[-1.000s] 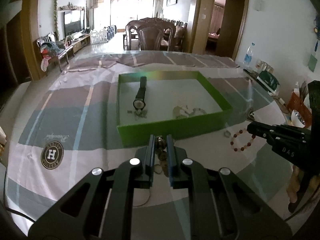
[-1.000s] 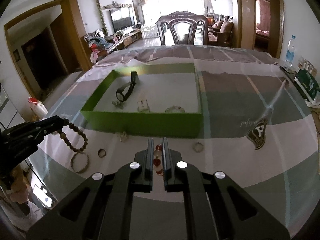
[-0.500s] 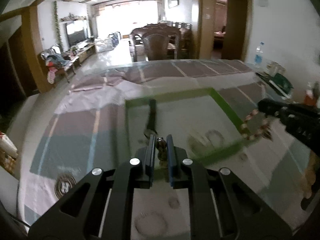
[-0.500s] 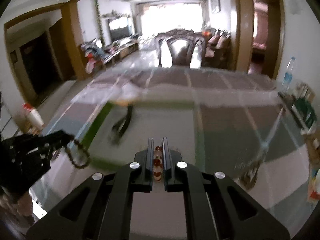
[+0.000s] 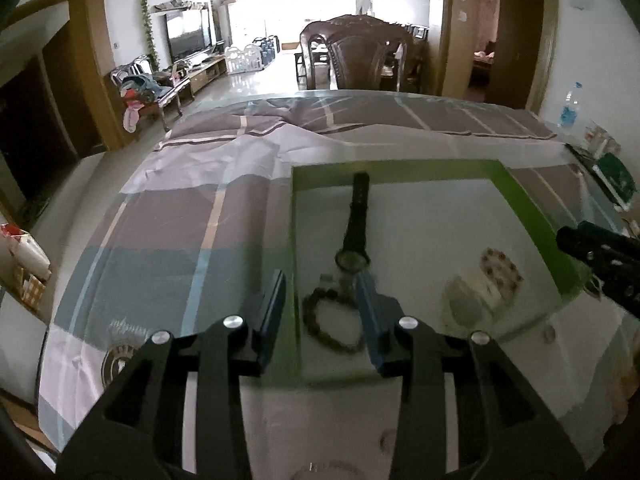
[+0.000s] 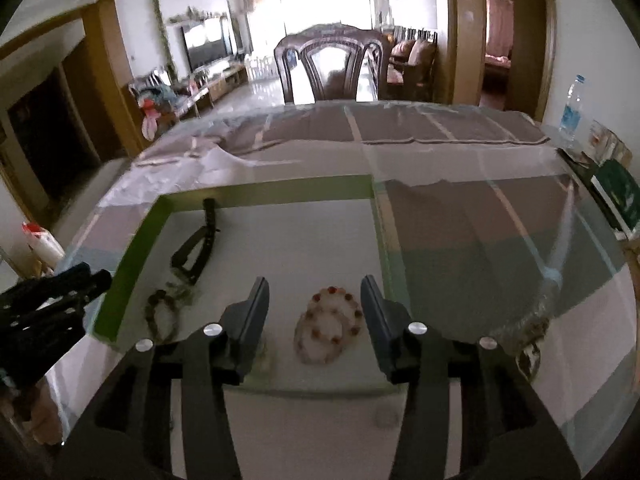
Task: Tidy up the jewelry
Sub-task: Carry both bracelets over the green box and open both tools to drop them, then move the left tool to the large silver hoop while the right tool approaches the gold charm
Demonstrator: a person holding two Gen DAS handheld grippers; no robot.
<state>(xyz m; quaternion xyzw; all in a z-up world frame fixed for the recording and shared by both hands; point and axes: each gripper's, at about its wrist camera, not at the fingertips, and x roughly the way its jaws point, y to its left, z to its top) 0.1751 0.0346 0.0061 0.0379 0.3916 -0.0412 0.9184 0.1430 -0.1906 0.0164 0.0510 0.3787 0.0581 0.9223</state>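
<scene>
A green box with a white floor lies on the table. In it lie a black watch, a brown bead bracelet and a red-and-white bead bracelet. My left gripper is open above the brown bracelet at the box's near left corner. My right gripper is open above the red-and-white bracelet at the box's near right. Neither holds anything.
Small rings lie on the cloth in front of the box. A round logo is printed on the checked tablecloth. A water bottle and green book stand at the right edge. A chair stands behind the table.
Both grippers carried their bracelets from the cloth over the box, then opened. The brown bracelet and the red-and-white bracelet now lie on the box floor.
</scene>
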